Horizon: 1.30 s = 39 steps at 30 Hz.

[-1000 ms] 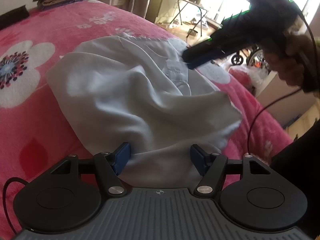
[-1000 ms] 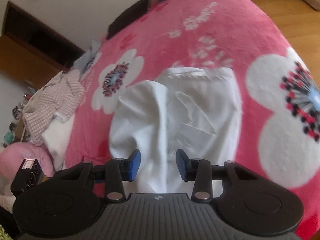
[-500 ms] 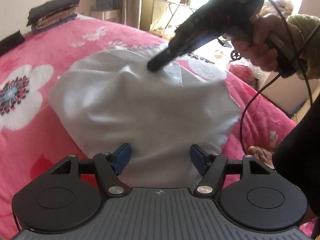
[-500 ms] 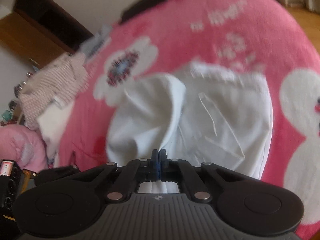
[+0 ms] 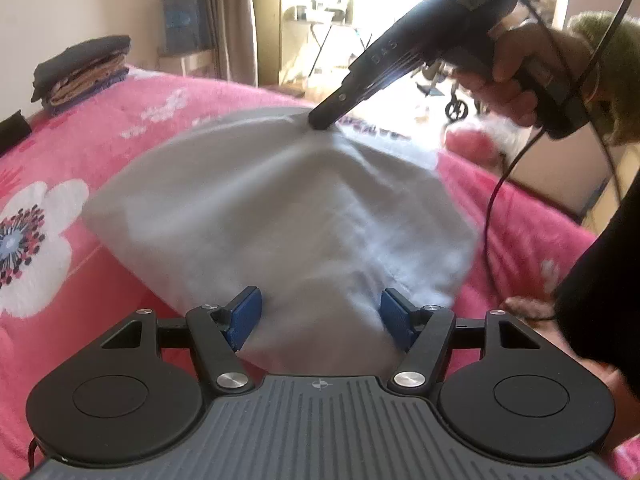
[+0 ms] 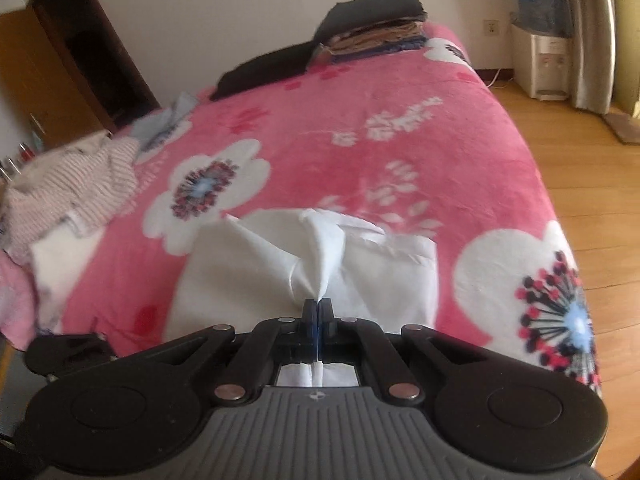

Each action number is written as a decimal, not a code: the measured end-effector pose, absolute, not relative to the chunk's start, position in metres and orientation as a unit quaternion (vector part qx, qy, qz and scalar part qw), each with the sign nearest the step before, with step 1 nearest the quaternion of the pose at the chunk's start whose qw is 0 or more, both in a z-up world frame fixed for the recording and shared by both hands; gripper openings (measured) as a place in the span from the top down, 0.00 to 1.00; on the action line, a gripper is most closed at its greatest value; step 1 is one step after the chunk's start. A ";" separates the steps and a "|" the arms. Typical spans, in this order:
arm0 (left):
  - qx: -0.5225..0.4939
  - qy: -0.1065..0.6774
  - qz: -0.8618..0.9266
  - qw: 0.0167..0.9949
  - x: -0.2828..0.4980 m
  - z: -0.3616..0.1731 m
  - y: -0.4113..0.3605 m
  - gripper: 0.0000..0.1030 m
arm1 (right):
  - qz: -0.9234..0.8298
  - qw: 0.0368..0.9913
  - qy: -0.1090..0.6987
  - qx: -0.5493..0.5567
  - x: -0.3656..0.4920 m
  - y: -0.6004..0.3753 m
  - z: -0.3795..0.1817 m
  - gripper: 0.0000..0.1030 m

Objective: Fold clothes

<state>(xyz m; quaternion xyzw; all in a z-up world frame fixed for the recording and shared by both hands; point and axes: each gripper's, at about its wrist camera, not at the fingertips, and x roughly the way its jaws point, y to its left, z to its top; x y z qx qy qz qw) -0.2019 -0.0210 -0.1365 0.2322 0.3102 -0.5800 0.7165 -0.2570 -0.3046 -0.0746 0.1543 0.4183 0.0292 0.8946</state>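
So the right gripper [image 6: 319,307] is clenched on a pinch of the white cotton garment [image 5: 280,216], tenting it up off the pink floral blanket [image 6: 360,128], while the left gripper [image 5: 320,316] sits released at the near hem.

Left wrist view: the garment [image 5: 280,216] lies on the bed [image 5: 132,128], directly before the left gripper [image 5: 320,316], whose jaws stand apart on either side of its near edge. The right gripper [image 5: 324,118] pinches the garment's far edge at 12 o'clock; the hand [image 5: 516,76] holding it is at 2 o'clock. A stack of folded clothes [image 5: 80,72] sits on the bed's far corner at 10 o'clock. Right wrist view: a heap of clothes [image 6: 68,192] lies at 9 o'clock on the bed, the floor [image 6: 580,152] at 2 o'clock.
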 end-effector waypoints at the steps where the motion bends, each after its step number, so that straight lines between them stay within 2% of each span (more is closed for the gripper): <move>1: 0.237 0.308 -0.579 0.717 -0.203 -0.137 -0.021 0.36 | 0.024 0.894 0.421 0.150 -0.257 -0.305 -0.078 1.00; 6: 0.239 0.302 -0.582 0.716 -0.205 -0.131 -0.015 0.36 | 0.020 0.903 0.413 0.116 -0.264 -0.302 -0.076 1.00; 12: 0.177 0.324 -0.595 0.714 -0.191 -0.118 -0.001 0.36 | 0.030 0.915 0.399 0.052 -0.253 -0.295 -0.078 1.00; 15: 0.172 0.322 -0.595 0.716 -0.191 -0.116 -0.003 0.35 | 0.035 0.909 0.414 0.033 -0.241 -0.295 -0.098 1.00; 19: 0.203 0.312 -0.596 0.711 -0.199 -0.125 -0.012 0.35 | 0.026 0.894 0.446 0.034 -0.236 -0.295 -0.110 0.94; 20: 0.207 0.311 -0.598 0.709 -0.200 -0.127 -0.013 0.35 | 0.022 0.898 0.437 0.039 -0.240 -0.297 -0.104 0.90; 22: 0.209 0.312 -0.599 0.708 -0.200 -0.128 -0.012 0.35 | 0.009 0.911 0.407 0.062 -0.256 -0.305 -0.085 0.64; 23: 0.208 0.313 -0.599 0.707 -0.200 -0.129 -0.010 0.35 | 0.008 0.917 0.392 0.076 -0.264 -0.310 -0.077 0.62; 25: 0.205 0.315 -0.603 0.704 -0.199 -0.128 -0.006 0.35 | 0.025 0.918 0.380 0.109 -0.281 -0.321 -0.063 0.62; 27: 0.205 0.315 -0.610 0.698 -0.197 -0.126 0.000 0.35 | 0.056 0.901 0.402 0.151 -0.294 -0.330 -0.058 0.62; 33: 0.222 0.310 -0.629 0.677 -0.198 -0.120 0.017 0.35 | 0.100 0.807 0.524 0.253 -0.332 -0.335 -0.092 0.62; 39: 0.281 0.283 -0.638 0.659 -0.222 -0.120 0.021 0.35 | 0.076 0.771 0.551 0.308 -0.351 -0.333 -0.121 0.62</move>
